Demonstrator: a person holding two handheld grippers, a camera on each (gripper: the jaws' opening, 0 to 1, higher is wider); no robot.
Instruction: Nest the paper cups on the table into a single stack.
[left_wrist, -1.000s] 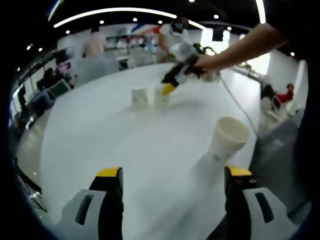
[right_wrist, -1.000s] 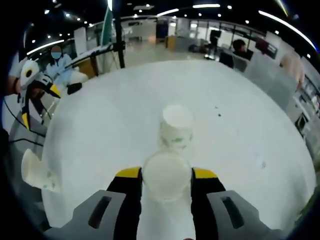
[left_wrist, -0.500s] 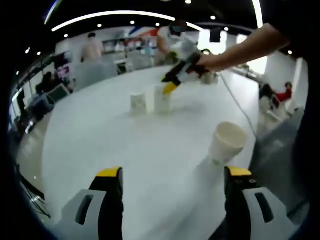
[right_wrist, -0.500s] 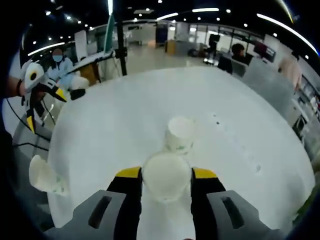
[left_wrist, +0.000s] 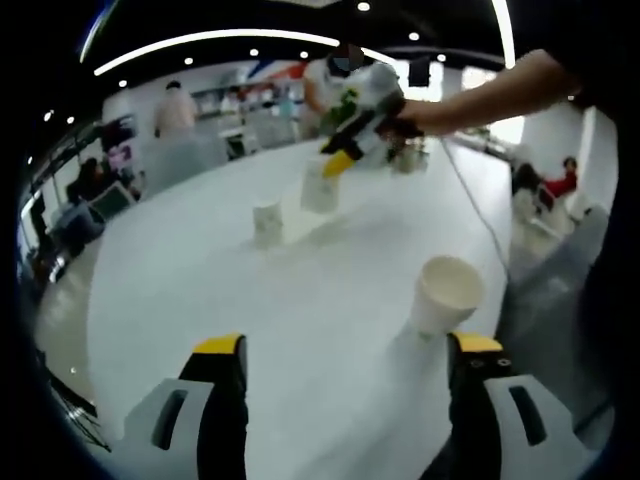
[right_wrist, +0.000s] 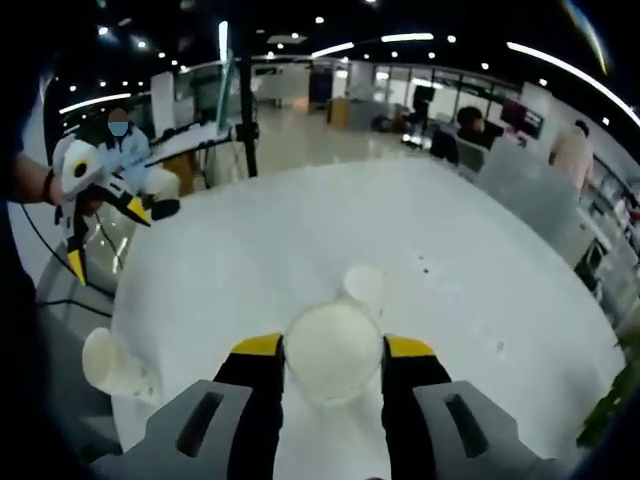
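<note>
Between my right gripper's (right_wrist: 333, 352) jaws sits a clamped white paper cup (right_wrist: 333, 350); my left gripper (left_wrist: 345, 360) gapes wide, holding nothing, another white cup (left_wrist: 446, 293) at two o'clock.

Bright, even overhead light from ceiling strip lights (left_wrist: 210, 38) and spot lamps; the white worktop (left_wrist: 300, 290) is near blown out, shadows soft and faint. Heavy fisheye bending at the edges. Both views soft overall, background smeared, window glare (left_wrist: 515, 125) at far right.

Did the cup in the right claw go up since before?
Yes. The held cup has risen off the table; in the left gripper view it now hangs above the standing cup that it stood beside earlier.
</note>
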